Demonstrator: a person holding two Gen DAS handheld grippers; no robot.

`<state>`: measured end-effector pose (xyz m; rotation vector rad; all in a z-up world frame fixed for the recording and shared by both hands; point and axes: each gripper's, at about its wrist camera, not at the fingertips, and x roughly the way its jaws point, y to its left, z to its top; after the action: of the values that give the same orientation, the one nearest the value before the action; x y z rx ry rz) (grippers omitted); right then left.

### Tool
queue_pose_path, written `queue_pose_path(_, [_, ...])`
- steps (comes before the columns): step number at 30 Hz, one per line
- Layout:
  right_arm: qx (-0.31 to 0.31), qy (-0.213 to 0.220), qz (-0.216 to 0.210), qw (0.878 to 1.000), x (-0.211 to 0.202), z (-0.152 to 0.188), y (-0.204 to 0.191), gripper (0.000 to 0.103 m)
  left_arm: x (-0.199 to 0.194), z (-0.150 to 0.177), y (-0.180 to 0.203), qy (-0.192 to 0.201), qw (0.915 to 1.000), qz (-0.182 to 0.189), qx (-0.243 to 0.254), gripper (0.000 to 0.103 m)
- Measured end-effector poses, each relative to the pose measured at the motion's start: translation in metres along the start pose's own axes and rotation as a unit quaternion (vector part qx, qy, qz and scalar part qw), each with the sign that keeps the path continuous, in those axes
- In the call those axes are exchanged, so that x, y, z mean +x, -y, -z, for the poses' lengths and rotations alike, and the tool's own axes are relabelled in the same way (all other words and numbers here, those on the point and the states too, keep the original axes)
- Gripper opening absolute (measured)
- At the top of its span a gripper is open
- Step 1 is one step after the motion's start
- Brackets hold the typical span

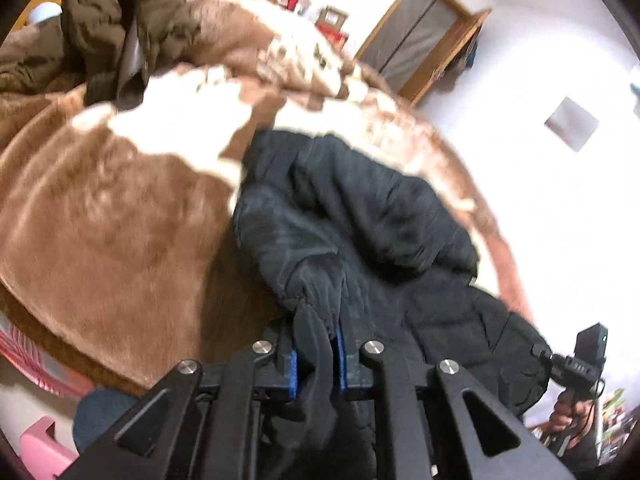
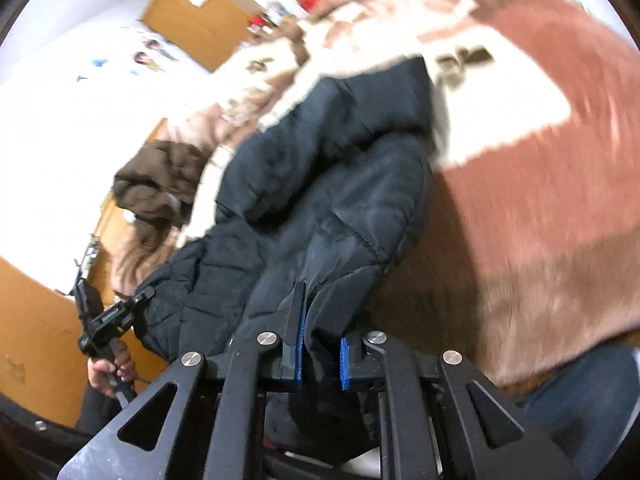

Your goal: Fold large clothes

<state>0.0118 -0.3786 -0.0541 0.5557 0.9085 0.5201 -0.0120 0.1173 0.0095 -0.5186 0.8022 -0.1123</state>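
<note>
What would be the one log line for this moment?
left tool: shut on black jacket | right tool: shut on black jacket | jacket: over brown-white blanket | brown coat: untouched

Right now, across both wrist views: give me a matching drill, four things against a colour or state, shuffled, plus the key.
Things
1. black padded jacket
2. brown puffy coat
3. fluffy brown-and-white blanket
4. blue gripper pads

States
A. spread under the garments
B. clamped by the left gripper and the right gripper
C. crumpled on the far side of the blanket, ungripped
D. pressing on dark fabric

Pairs: 1-B, 2-C, 3-A, 4-D
</note>
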Motion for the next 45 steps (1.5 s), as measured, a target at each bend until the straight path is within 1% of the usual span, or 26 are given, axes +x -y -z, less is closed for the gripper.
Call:
queue_pose_path(2, [-0.012,0.014,-0.016,1.0,-0.014,0.003,-0.008,0.012,-0.016,-0.006,0.001,0.018,0.9998,0.011,-0.001,0.014])
queue_pose_path(4, [-0.014,0.017,-0.023,0.999,-0.019,0.011,-0.011,0.012,-0.027,-0.006,-0.003,0.024,0.9995,0.019,-0.002,0.014])
queue_pose_path(7, [0.003,0.015,-0.024,1.0,-0.016,0.022,-0.002,0.012,-0.029,0.002,-0.007,0.015,0.9996,0.021,-0.01,0.014])
queue_pose_path(9, [0.022,0.022,-0.032,0.999,-0.013,0.019,0.006,0.012,-0.022,0.004,-0.01,0.008,0.9996,0.022,-0.017,0.014])
queue_pose_path(12, [0.033,0.04,-0.048,0.997,-0.012,0.002,0.005,0.012,-0.018,-0.003,-0.007,0.017,0.9989,0.031,-0.029,0.014])
queue_pose_path(17, [0.064,0.083,-0.068,0.992,-0.013,-0.041,0.007,0.013,-0.015,-0.039,-0.005,0.052,0.9963,0.046,-0.051,0.014])
queue_pose_path(21, [0.083,0.107,-0.069,0.988,-0.009,-0.075,0.01,0.013,-0.005,-0.071,-0.004,0.071,0.9936,0.056,-0.068,0.014])
queue_pose_path(25, [0.084,0.116,-0.063,0.988,-0.002,-0.101,0.006,0.013,0.007,-0.099,0.001,0.079,0.9933,0.059,-0.06,0.014])
queue_pose_path(30, [0.108,0.117,-0.053,0.986,0.018,-0.133,0.012,0.013,0.032,-0.131,0.0,0.076,0.9926,0.063,-0.07,0.014])
queue_pose_path(34, [0.136,0.106,-0.037,0.984,0.043,-0.155,0.023,0.013,0.061,-0.151,-0.003,0.065,0.9935,0.053,-0.077,0.014])
queue_pose_path(40, [0.186,0.078,-0.012,0.979,0.085,-0.181,0.05,0.013,0.108,-0.172,-0.012,0.041,0.9941,0.039,-0.093,0.014])
queue_pose_path(45, [0.221,0.05,0.003,0.974,0.123,-0.199,0.075,0.013,0.158,-0.185,-0.024,0.012,0.9941,0.013,-0.107,0.015])
